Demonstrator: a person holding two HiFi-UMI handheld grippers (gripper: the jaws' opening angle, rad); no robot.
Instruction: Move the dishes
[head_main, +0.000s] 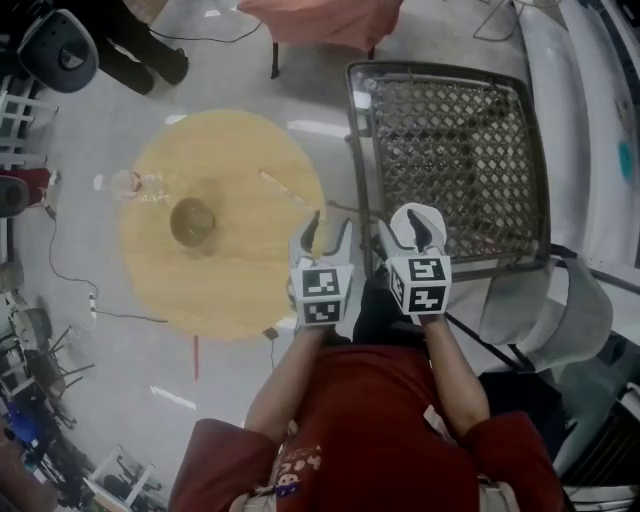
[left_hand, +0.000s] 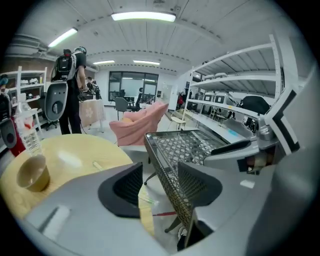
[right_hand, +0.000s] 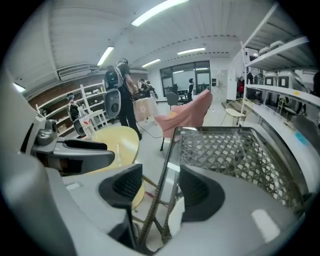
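The left hand-held gripper (head_main: 330, 233) and right hand-held gripper (head_main: 417, 232) hang spread and empty just beside the round desk (head_main: 240, 285). Farther out on the desk sits a brown bowl (head_main: 192, 221), likely stiff, smooth and breakable; its rim seems the best hold.

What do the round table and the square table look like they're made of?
Round table: probably pale wood or laminate, smooth, with light glare spots. Square table: dark woven lattice, wicker-like, apparently under a glass top that shows reflections.

Brownish bowl (head_main: 192, 221), apparently upright, on table (head_main: 240, 290)
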